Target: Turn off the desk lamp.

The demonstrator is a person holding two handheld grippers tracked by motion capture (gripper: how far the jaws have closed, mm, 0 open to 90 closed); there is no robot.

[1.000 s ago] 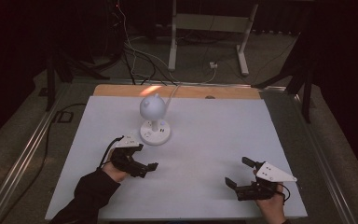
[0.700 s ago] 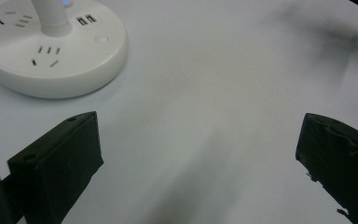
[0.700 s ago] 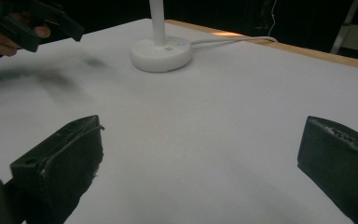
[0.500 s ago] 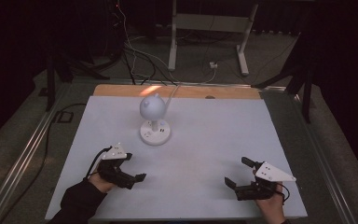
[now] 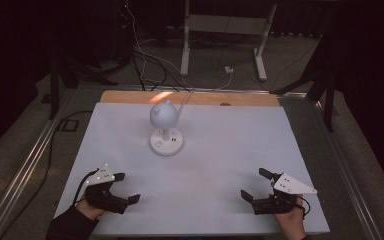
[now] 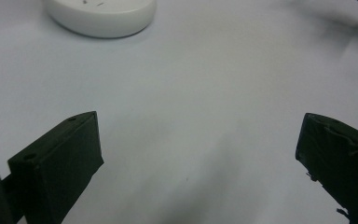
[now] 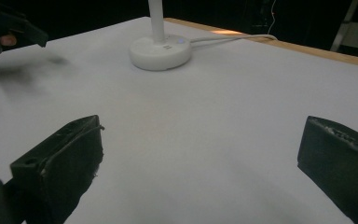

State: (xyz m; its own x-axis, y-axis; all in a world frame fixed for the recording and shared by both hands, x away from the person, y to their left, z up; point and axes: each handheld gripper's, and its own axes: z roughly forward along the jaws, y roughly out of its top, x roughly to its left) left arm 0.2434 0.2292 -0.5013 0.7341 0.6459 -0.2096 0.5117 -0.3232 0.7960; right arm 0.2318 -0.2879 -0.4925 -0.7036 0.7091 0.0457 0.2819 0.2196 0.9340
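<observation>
Both claws sit low at the near edge of the table, and both are wide apart with nothing between them. On the left claw point(image 5: 121, 188), the two black jaws stand far from each other, and the left gripper view has bare white table point(image 6: 205, 93) in the gap. On the right claw point(image 5: 254, 185) it looks the same: jaws far apart, holding nothing. I think they are spread like this so that they are ready to close on something.

Ahead of the left claw, and a bit to its right, stands the little white lamp point(image 5: 165, 125). It is well apart from both claws. Its round base point(image 6: 100, 16) shows at the top of the left gripper view, so that claw seems to point toward it. From the right claw, the base point(image 7: 161, 51) lies ahead and to the left, with a thin stem going up from it.

Past the lamp, a white cord point(image 7: 233, 39) runs off the far edge of the table. That may be why the lamp stands so far back, close to where its cord goes.
</observation>
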